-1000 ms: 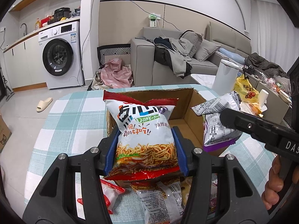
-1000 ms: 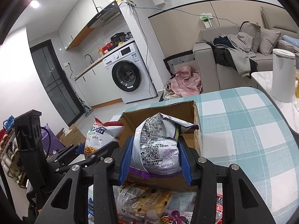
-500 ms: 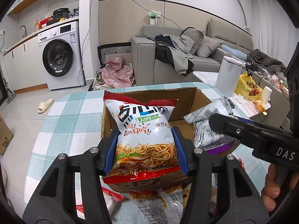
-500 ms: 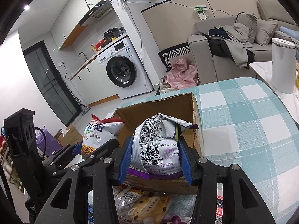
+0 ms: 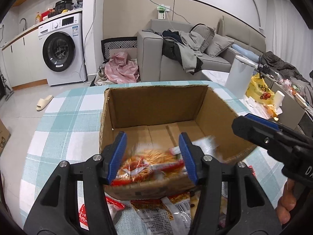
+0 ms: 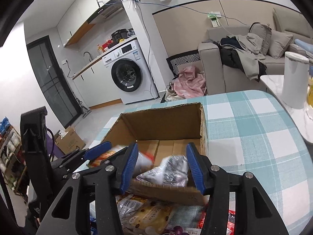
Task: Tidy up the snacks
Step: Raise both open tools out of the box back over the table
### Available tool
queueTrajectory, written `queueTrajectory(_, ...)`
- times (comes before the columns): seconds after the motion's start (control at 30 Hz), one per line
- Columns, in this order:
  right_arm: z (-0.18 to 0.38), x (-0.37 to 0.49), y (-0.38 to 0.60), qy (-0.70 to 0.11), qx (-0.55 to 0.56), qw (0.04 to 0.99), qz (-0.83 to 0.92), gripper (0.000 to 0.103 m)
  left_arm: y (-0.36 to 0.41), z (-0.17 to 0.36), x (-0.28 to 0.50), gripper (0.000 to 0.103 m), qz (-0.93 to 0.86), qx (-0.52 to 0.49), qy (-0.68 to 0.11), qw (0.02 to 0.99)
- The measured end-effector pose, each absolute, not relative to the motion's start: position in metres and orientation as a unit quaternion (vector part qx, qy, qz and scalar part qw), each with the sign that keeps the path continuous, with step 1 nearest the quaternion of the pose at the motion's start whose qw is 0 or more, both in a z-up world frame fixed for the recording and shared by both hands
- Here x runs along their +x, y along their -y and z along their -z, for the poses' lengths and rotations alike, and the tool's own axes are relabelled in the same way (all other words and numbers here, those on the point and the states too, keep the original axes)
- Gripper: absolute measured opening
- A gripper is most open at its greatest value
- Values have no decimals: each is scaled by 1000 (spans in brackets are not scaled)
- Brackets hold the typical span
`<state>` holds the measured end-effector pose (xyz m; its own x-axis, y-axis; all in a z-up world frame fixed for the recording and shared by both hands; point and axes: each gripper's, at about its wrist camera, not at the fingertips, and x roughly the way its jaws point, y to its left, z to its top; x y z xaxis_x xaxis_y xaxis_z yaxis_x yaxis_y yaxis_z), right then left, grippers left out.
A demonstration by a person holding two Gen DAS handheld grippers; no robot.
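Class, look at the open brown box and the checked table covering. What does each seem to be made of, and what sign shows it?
Open brown box: corrugated cardboard, matte, with ragged torn rims. Teal-and-white checked table covering: apparently woven cloth, matte, fine weave texture showing.

Brown box (image 5: 156,105); teal-white checked tablecloth (image 6: 254,121).

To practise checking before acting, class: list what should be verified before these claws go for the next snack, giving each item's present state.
1. Left claw open, not gripping the noodle snack bag: ok.
2. Right claw open, not gripping the silver bag: ok.
3. Both bags inside the cardboard box: ok.
4. Bags lying settled: cannot tell, both are blurred.
5. Loose snack packets on the table in front of the box, ready to pick: ok.
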<state>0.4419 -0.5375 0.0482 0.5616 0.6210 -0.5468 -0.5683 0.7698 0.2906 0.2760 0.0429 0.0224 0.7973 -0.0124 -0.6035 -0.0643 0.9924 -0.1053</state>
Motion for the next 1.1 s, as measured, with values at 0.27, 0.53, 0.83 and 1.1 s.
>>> queueTrajectory(0.27, -50, 433, 557, -319, 48, 884, -338, 93, -38, -46, 243, 82, -15, -48, -289, 956)
queueTrajectory(0.53, -50, 418, 574, -327, 45, 880, -342, 102, -37, -56, 209, 99, -21, -44, -285, 957)
queueTrajectory(0.83, -52, 402, 592, -329, 43, 878, -345, 102, -37, -62, 162, 102, -24, -47, -276, 960)
queueTrajectory(1.1, -45, 388, 603, -350, 33, 873, -339, 102, -39, -64, 125, 102, -34, -42, -276, 960)
